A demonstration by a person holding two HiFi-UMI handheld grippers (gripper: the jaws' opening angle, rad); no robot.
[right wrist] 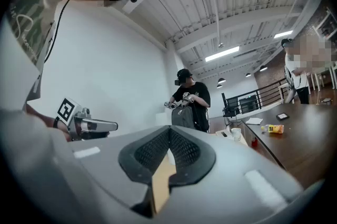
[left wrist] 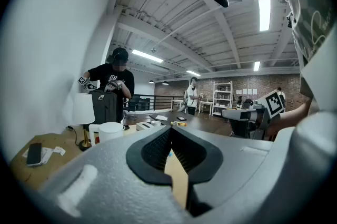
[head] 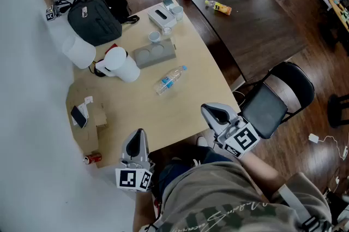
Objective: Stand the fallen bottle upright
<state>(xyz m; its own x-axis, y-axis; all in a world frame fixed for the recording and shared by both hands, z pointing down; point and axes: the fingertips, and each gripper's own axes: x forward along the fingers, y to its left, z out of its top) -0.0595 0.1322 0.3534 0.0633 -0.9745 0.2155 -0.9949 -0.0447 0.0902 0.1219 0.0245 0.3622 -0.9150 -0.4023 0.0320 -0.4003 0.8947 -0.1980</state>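
Lying on its side mid-table (head: pixel 202 70), the clear bottle (head: pixel 170 79) could roll off if nudged: it looks round and light. The left gripper (head: pixel 138 137) and right gripper (head: pixel 211 112) hover near, closed tight, empty.

Bare tabletop (head: pixel 180 116) lies open before the bottle (head: pixel 170 79); kettle (head: pixel 122 64) and grey tray (head: pixel 154 54) crowd behind.

Head cam: sits on your head, aimed steeply down, takes in the whole light table (head: pixel 185 111) at mid-range. Left gripper (head: pixel 138 137) cam & right gripper (head: pixel 211 112) cam: low at your table edge, approx. level, looking along own jaws across the top. All 3 views share the far-end backpack (left wrist: pixel 107 107). Each gripper cam catches the other's marker cube (left wrist: pixel 274 104).
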